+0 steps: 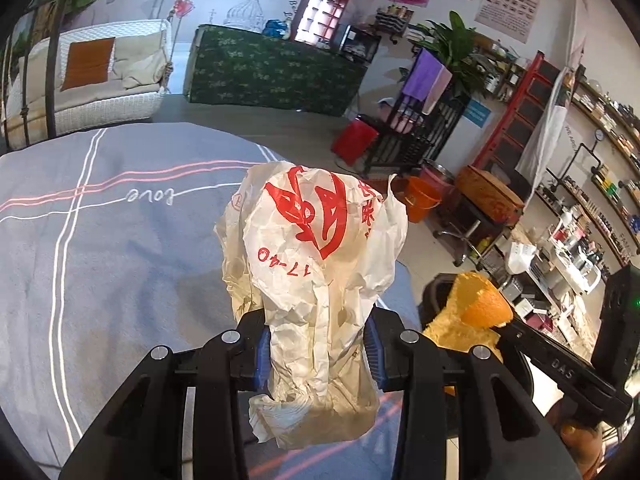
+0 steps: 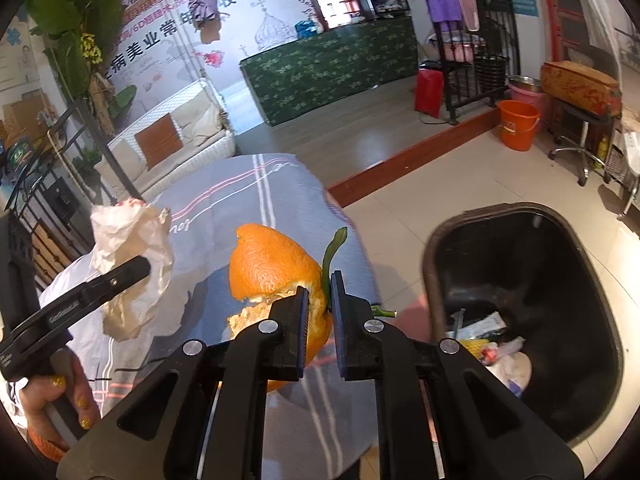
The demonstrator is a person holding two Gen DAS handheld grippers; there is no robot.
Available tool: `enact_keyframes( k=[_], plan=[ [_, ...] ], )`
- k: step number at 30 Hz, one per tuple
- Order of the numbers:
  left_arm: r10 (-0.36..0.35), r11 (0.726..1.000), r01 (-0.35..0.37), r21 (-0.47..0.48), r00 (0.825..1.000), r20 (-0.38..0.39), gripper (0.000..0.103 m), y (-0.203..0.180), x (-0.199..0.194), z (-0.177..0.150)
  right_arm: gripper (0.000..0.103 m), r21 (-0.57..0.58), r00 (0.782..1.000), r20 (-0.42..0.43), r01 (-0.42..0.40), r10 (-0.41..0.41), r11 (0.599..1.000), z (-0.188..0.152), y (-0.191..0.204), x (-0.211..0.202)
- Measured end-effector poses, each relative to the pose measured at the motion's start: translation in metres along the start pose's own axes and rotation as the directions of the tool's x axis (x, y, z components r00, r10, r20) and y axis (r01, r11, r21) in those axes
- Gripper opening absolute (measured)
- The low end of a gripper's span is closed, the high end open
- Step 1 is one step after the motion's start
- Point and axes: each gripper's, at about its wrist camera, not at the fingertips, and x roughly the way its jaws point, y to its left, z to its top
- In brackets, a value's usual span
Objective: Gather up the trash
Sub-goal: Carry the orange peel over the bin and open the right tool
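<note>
Above the striped grey cloth (image 1: 120, 240), the left gripper (image 1: 318, 346) pinches a crumpled paper wrapper (image 1: 312, 248). Just to its right, the right gripper (image 2: 320, 300) clamps an orange peel (image 2: 272, 264) beside the black trash bin (image 2: 600, 280), which holds scraps.

Your left gripper (image 1: 318, 344) holds the paper wrapper (image 1: 316, 248) over the table (image 1: 120, 240). Right of the wrapper, your right gripper (image 2: 320, 316) holds the peel (image 2: 272, 264) at the table's edge. The bin (image 2: 520, 320) stands on the floor right of the table, litter inside.
</note>
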Motion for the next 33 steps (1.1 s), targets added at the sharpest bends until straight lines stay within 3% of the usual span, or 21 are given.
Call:
enact_keyframes(
  k=[9, 13, 18, 26, 32, 33],
  plan=[
    [-0.077, 0.996, 0.078, 0.045, 0.997, -0.006, 0.037, -0.030, -0.005, -0.016, 0.012, 0.048, 0.989, 0.031, 0.141, -0.143, 0.989, -0.009, -0.050, -0.028],
    [-0.107, 0.991, 0.109, 0.072, 0.994, -0.025, 0.037, -0.047, -0.001, -0.022, 0.012, 0.060, 0.968, 0.023, 0.250, -0.252, 0.966, -0.015, -0.081, -0.032],
    [-0.131, 0.986, 0.135, 0.102, 0.990, -0.047, 0.037, -0.066, 0.006, -0.029, 0.012, 0.085, 0.945, -0.023, 0.328, -0.327, 0.941, -0.026, -0.114, -0.021],
    [-0.159, 0.974, 0.171, 0.148, 0.983, -0.090, 0.037, -0.090, 0.017, -0.040, 0.012, 0.123, 0.923, -0.114, 0.380, -0.367, 0.917, -0.040, -0.145, 0.004],
    [-0.174, 0.967, 0.195, 0.165, 0.976, -0.132, 0.037, -0.103, 0.029, -0.048, 0.022, 0.162, 0.914, -0.179, 0.394, -0.365, 0.905, -0.054, -0.154, 0.015],
    [-0.176, 0.966, 0.198, 0.165, 0.974, -0.140, 0.037, -0.105, 0.031, -0.049, 0.029, 0.167, 0.913, -0.185, 0.394, -0.364, 0.904, -0.055, -0.156, 0.015]
  ],
)
